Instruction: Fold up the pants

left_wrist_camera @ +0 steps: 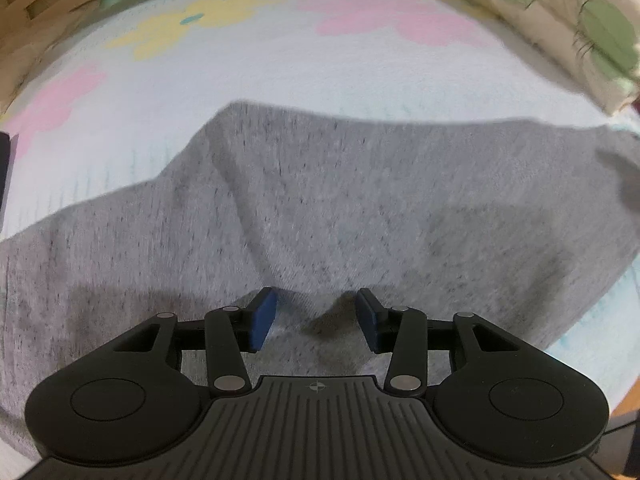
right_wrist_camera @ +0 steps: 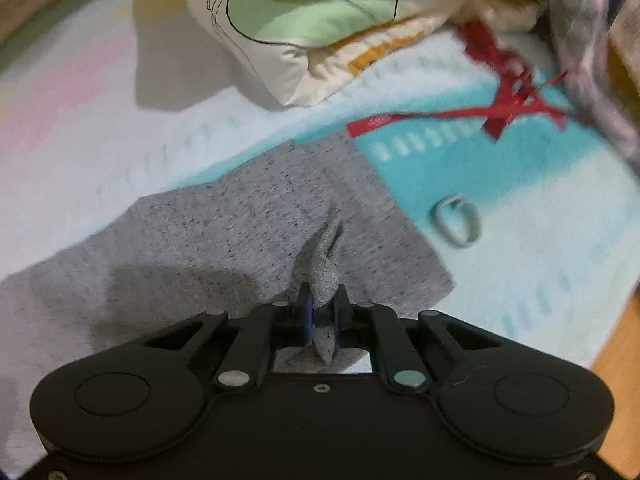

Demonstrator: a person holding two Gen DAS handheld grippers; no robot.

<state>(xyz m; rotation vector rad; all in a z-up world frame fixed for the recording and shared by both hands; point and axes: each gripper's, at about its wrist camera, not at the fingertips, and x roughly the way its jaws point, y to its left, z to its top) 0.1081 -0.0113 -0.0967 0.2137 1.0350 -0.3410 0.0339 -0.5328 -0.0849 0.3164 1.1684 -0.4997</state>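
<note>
Grey heathered pants [left_wrist_camera: 320,208] lie spread on a pale floral bedspread [left_wrist_camera: 248,72]. In the left wrist view my left gripper [left_wrist_camera: 316,312] is open just above the cloth, with a raised pucker of fabric between its blue pads [left_wrist_camera: 262,318]. In the right wrist view my right gripper [right_wrist_camera: 323,312] is shut on a pinched ridge of the pants [right_wrist_camera: 224,240] near their right edge, and the fold stands up between the jaws.
A cream and green pillow [right_wrist_camera: 304,28] lies at the back, also in the left wrist view [left_wrist_camera: 560,20]. A red ribbon [right_wrist_camera: 500,104], a small grey ring [right_wrist_camera: 456,220] and patterned cloth [right_wrist_camera: 588,40] lie to the right. Wooden floor [right_wrist_camera: 616,368] borders the bedspread.
</note>
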